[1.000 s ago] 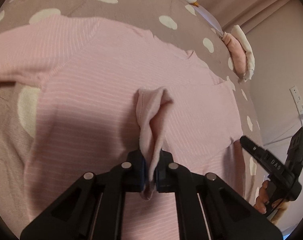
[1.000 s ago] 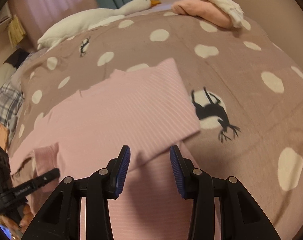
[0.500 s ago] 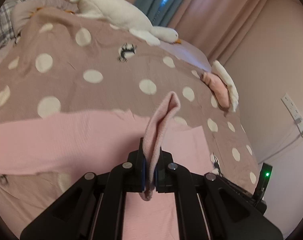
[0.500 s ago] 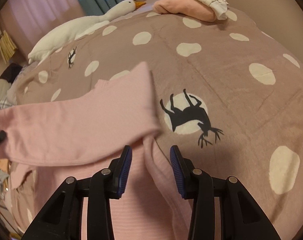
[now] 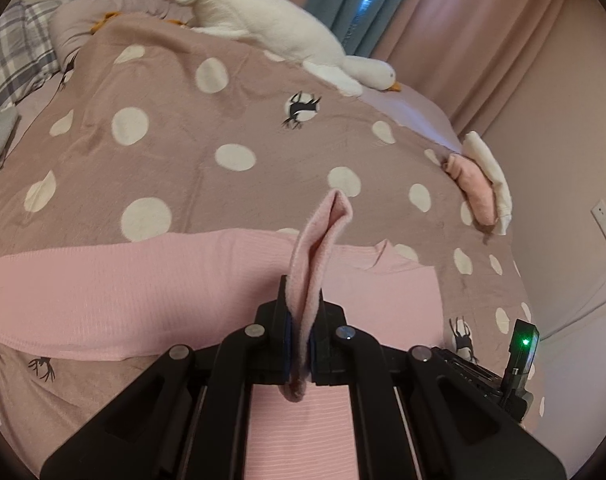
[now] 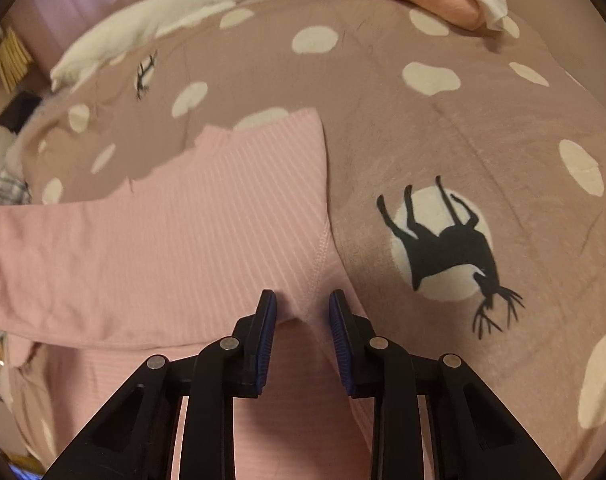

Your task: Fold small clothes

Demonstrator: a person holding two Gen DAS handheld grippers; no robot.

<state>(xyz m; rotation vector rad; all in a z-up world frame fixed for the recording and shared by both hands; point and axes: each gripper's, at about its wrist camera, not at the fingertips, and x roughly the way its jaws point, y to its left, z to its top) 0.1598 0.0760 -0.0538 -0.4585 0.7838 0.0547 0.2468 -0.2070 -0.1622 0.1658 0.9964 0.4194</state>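
Observation:
A pink ribbed long-sleeved top (image 5: pixel 151 280) lies on a brown polka-dot blanket (image 5: pixel 191 128). My left gripper (image 5: pixel 301 320) is shut on the sleeve cuff (image 5: pixel 323 232), which stands up between the jaws, with the sleeve stretched out to the left. In the right wrist view the top (image 6: pixel 175 232) lies with a side seam running toward my right gripper (image 6: pixel 302 312). That gripper is open just above the cloth near the top's right edge, holding nothing.
A white goose plush (image 5: pixel 287 40) lies at the bed's far edge. Folded pink and white clothes (image 5: pixel 483 184) are stacked at the far right. A plaid pillow (image 5: pixel 11 60) is at the left. Black deer prints (image 6: pixel 443 244) mark the blanket.
My left gripper has lifted and tilted up with the cuff, drawing the sleeve across the top. My right gripper has moved closer to the top's right edge and stayed open.

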